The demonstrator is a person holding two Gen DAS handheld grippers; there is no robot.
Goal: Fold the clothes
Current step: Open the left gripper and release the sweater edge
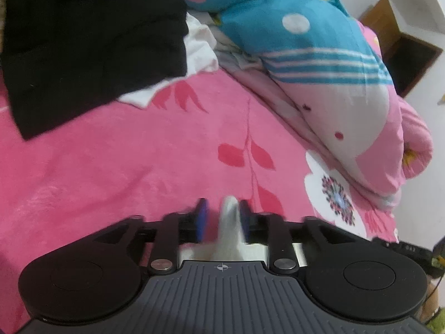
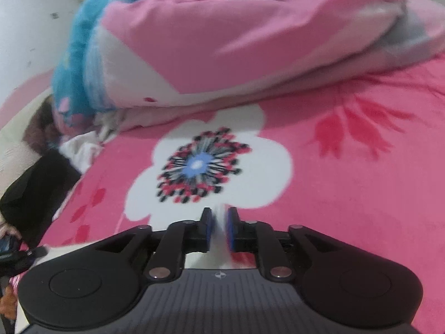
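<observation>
Two grippers are hovering over my fuzzy pink floral blanket [image 1: 111, 167]: left gripper [image 1: 221, 217] parted, limp white cloth [image 1: 229, 222] lower centre between its pads; right gripper [image 2: 218, 225] slightly parted, contents unclear.

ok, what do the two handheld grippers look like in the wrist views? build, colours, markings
Both match. The left gripper and right gripper each have a dark grey ribbed top plate with a small white crosshair mark, two round black housings at the sides, black linkage arms with silver pivot pins, and black fingers faced with blue pads. No cables or sleeves are clearly visible.
</observation>
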